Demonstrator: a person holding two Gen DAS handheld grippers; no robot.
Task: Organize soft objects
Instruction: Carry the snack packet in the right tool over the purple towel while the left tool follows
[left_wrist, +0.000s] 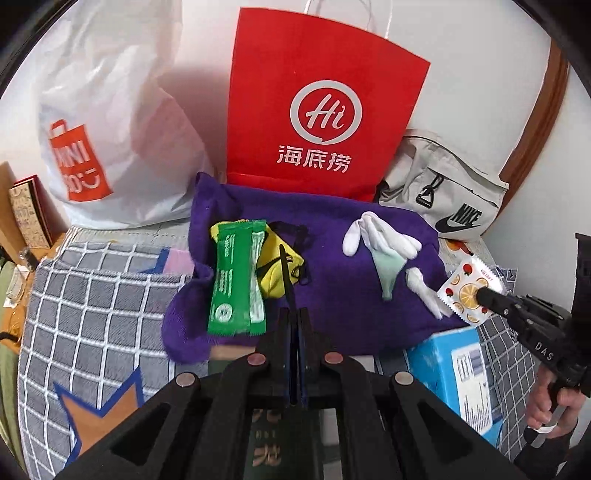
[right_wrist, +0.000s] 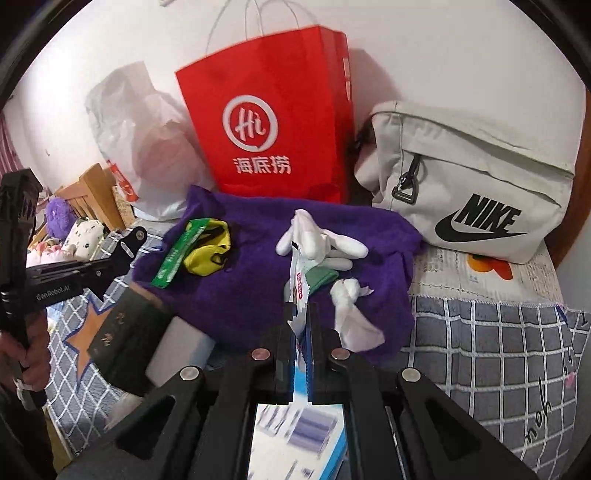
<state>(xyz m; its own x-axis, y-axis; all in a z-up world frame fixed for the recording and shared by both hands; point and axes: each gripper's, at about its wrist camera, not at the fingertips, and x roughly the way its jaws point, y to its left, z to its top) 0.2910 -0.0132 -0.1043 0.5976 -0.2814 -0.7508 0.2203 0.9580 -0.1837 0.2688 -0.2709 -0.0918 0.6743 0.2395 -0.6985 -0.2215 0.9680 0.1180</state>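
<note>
1. The left gripper (left_wrist: 294, 314) is clenched on a thin black strap (left_wrist: 286, 273) leading to the yellow pouch (left_wrist: 279, 271) just ahead.
2. The right gripper (right_wrist: 303, 317) pinches a fruit-print packet (left_wrist: 468, 291), seen edge-on.
3. Beyond both lies the purple towel (left_wrist: 332, 314), bearing a green packet (left_wrist: 236, 277) and white gloves (right_wrist: 321, 240).
4. Behind stands a red paper bag (left_wrist: 317, 103).

We count three bags: one red paper bag (left_wrist: 325, 110), one white plastic bag (left_wrist: 110, 122), one grey pouch (left_wrist: 447, 188); one purple towel (left_wrist: 332, 314); two boxes (left_wrist: 458, 373).
</note>
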